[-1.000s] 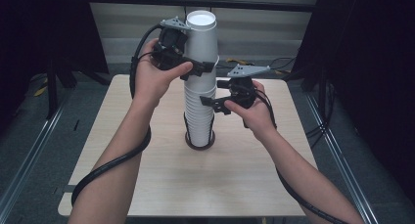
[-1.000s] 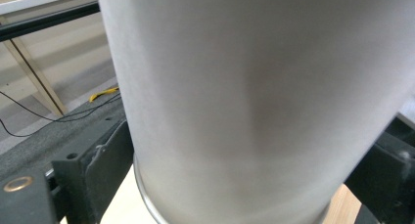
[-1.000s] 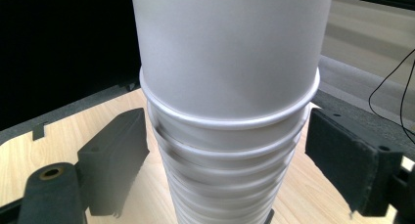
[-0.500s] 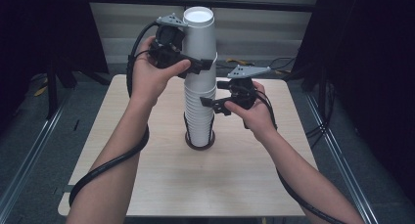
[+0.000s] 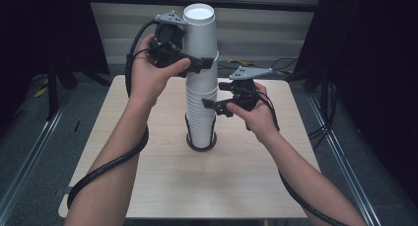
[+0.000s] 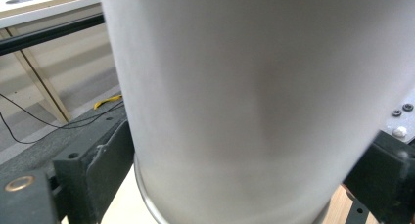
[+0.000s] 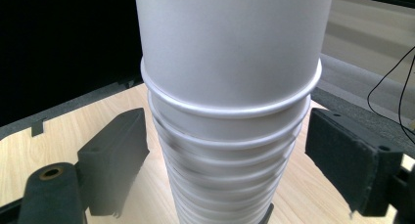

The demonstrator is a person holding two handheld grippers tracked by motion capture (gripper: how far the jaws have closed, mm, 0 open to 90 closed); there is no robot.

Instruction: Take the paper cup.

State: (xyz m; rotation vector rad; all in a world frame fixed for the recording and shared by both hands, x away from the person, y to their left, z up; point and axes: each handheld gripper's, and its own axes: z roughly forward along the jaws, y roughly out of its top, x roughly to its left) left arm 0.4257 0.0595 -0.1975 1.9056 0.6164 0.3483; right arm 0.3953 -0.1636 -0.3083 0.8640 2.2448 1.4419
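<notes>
A tall stack of white paper cups (image 5: 201, 117) stands rims down in a black ring (image 5: 201, 147) at the middle of the wooden table (image 5: 246, 181). My left gripper (image 5: 199, 63) is shut on the top cup (image 5: 199, 33), which rides high on the stack; in the left gripper view its jaws press both sides of the cup wall (image 6: 254, 97). My right gripper (image 5: 208, 104) sits lower, at the stack's right side. Its black pads (image 7: 115, 160) flank the stacked rims (image 7: 230, 136) with a gap on the left, so it is open.
Black cables trail from both grippers over the forearms and off the table's front edge. Dark curtains and frame posts (image 5: 54, 63) stand to the left and right. Loose cables (image 5: 286, 63) lie on the floor behind the table.
The left gripper has lifted the top cup slightly upward along the stack. The right gripper has stayed at the same height beside the stack.
</notes>
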